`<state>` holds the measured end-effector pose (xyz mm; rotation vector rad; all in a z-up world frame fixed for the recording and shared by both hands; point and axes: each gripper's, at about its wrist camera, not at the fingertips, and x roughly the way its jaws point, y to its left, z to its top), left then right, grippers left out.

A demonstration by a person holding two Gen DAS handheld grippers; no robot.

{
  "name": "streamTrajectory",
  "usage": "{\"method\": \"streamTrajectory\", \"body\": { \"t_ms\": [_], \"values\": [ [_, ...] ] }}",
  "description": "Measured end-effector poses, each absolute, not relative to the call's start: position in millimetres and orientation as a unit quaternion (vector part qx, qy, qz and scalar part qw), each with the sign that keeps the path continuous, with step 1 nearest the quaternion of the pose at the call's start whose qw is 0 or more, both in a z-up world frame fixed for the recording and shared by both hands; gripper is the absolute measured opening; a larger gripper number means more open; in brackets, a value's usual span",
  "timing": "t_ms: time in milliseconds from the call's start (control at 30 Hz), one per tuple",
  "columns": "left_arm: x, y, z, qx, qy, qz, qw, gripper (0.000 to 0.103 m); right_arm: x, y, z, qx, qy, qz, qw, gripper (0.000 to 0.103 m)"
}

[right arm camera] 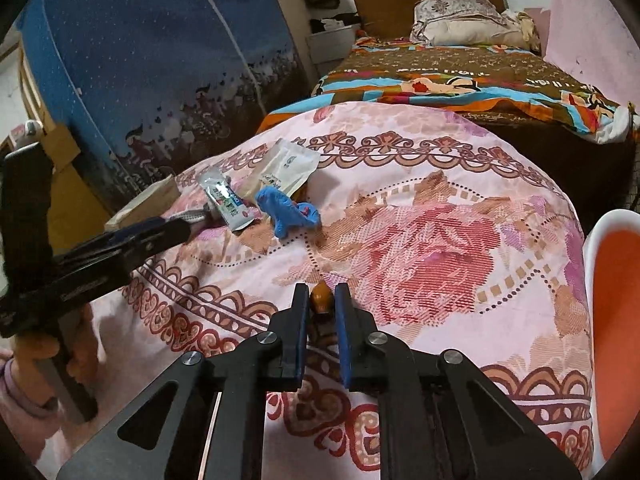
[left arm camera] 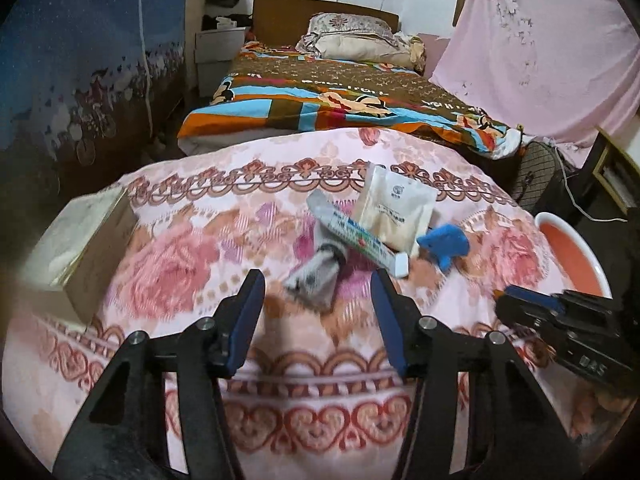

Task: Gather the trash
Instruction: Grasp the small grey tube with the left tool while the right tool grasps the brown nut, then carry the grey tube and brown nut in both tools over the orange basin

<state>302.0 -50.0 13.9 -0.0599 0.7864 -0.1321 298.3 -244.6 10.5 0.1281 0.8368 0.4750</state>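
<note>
On the pink flowered blanket [left arm camera: 192, 264] lie a crumpled grey cloth [left arm camera: 316, 280], a toothpaste tube [left arm camera: 360, 236], a white sachet [left arm camera: 394, 208] and a blue toy [left arm camera: 444, 244]. My left gripper [left arm camera: 317, 276] is open, its blue pads standing either side of the grey cloth without pressing on it. My right gripper [right arm camera: 321, 288] is shut on a small brown oval piece [right arm camera: 321, 299], low over the blanket. The right gripper [left arm camera: 500, 294] also shows at the right edge of the left wrist view. The left gripper [right arm camera: 188, 224] reaches beside the tube [right arm camera: 228, 204] in the right wrist view.
An orange basin with a white rim [left arm camera: 576, 256] stands at the right of the blanket. A cardboard box [left arm camera: 80, 248] sits at the left. Beyond the blanket is a bed with a colourful cover [left arm camera: 320, 96]. A blue curtain [right arm camera: 160, 60] hangs on the left.
</note>
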Motion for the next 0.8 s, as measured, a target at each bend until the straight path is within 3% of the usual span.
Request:
{"method": "streamTrajectory", "body": {
  "t_ms": [100,167,267,600,800],
  "values": [
    [311,-54,8,-0.030,0.394,-0.070,0.916,0.028,297,-249,11,0.072,0.400,0.226,0.885,0.011],
    [314,-56,4,-0.028,0.404,-0.073,0.911,0.011,298,-248,11,0.070,0.398,0.227,0.886,0.011],
    [310,-57,6,-0.028,0.399,-0.077,0.913,0.000,296,-246,12,0.065,0.394,0.226,0.888,0.011],
    [278,-55,18,-0.032,0.375,-0.104,0.920,0.000,288,-253,17,0.076,0.371,0.232,0.896,0.011],
    [250,-48,26,-0.054,0.361,-0.126,0.922,0.000,268,-255,33,0.066,0.318,0.239,0.915,0.011]
  ]
}}
